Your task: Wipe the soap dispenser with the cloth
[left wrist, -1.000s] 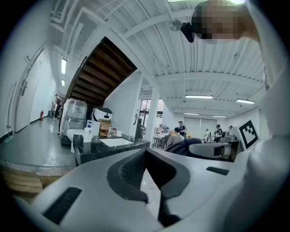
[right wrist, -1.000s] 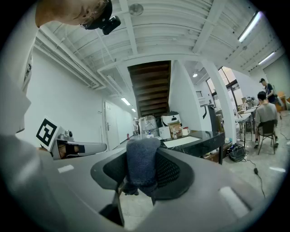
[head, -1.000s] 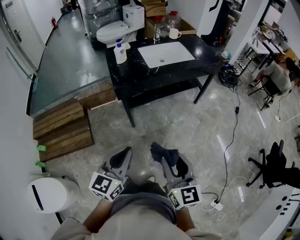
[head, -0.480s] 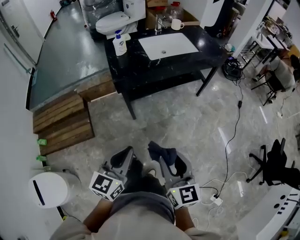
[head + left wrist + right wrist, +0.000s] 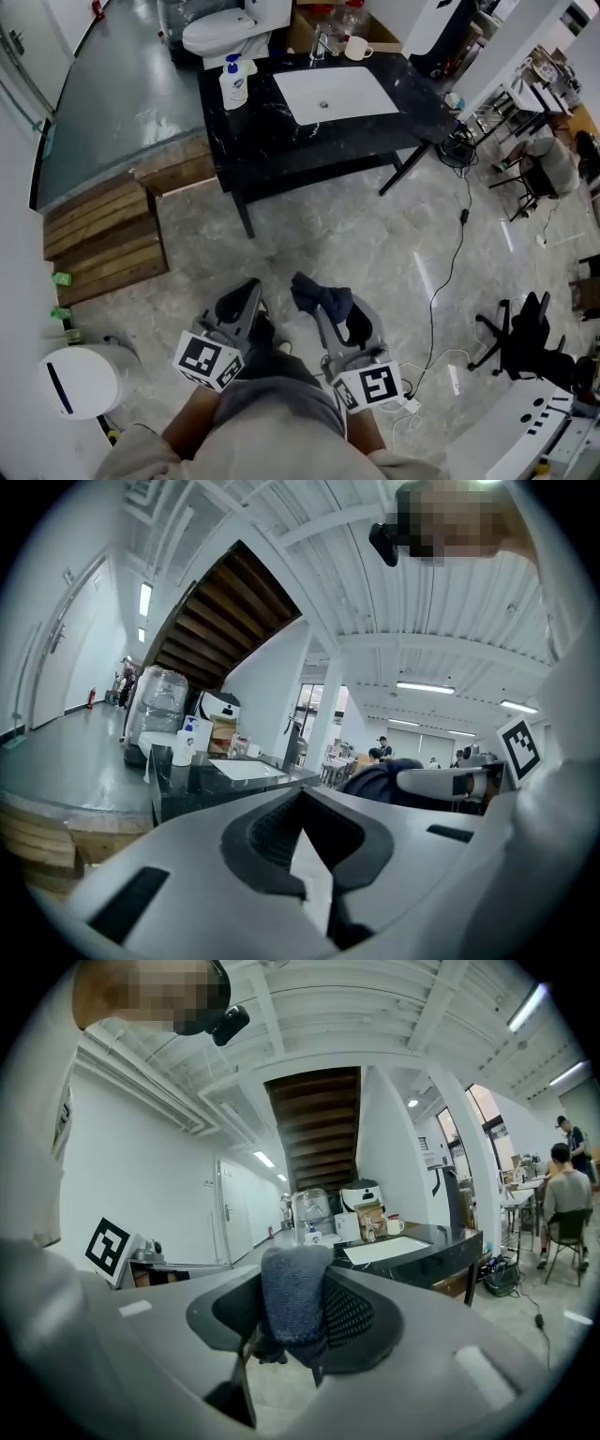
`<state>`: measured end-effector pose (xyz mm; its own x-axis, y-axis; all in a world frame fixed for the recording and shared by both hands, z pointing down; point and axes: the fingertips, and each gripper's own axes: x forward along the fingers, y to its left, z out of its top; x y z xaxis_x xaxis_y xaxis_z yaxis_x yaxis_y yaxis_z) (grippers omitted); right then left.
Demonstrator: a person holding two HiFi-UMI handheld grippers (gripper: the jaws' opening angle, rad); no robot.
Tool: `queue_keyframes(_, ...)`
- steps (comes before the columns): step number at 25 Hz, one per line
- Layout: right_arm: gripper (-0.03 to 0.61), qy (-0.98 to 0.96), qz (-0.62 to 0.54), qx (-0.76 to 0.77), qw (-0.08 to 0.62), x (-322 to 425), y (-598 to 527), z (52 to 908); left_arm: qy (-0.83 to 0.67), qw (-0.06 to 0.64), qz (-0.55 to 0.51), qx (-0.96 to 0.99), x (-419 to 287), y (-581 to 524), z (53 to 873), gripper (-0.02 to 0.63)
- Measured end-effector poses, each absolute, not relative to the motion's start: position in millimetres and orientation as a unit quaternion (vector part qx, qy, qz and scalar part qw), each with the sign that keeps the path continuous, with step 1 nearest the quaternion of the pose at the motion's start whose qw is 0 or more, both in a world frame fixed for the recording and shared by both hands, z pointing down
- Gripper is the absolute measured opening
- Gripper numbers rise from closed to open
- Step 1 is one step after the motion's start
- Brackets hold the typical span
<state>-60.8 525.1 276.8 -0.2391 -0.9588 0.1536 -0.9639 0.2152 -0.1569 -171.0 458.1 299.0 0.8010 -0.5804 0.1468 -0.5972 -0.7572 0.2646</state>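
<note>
While my right gripper [image 5: 298,1321] pinches the dark blue cloth [image 5: 323,298] btwn its pads, I read the left gripper [image 5: 300,808] as pressed together, nothing in it. Both are held low, side by side, above grey floor tiles. Soap dispenser [image 5: 233,82] stands upright at left end of black counter [image 5: 253,141], beside white sink [image 5: 375,101], well apart from both grippers.

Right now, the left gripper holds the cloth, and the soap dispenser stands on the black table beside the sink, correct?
No: the right gripper holds the cloth, as the right gripper view shows; the left gripper is shut and empty. The soap dispenser does stand on the table beside the sink.
</note>
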Motion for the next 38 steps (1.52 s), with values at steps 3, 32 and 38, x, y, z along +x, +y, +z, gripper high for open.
queue_keyframes(3, 0.164, -0.782, 0.099, 0.615, 0.018, -59, 496, 270, -0.317, 0.144, 0.013, 0.937, -168, 427, 291, 0.006)
queue_keyframes(32, 0.164, -0.801, 0.040, 0.597, 0.021, -77, 310, 237, -0.342, 0.142, -0.026, 0.929, -175, 262, 270, 0.006)
queue_keyframes(38, 0.166, -0.818, 0.055, 0.572, 0.022, -45, 276, 246, -0.359, 0.148, -0.016, 0.921, -140, 233, 275, 0.006)
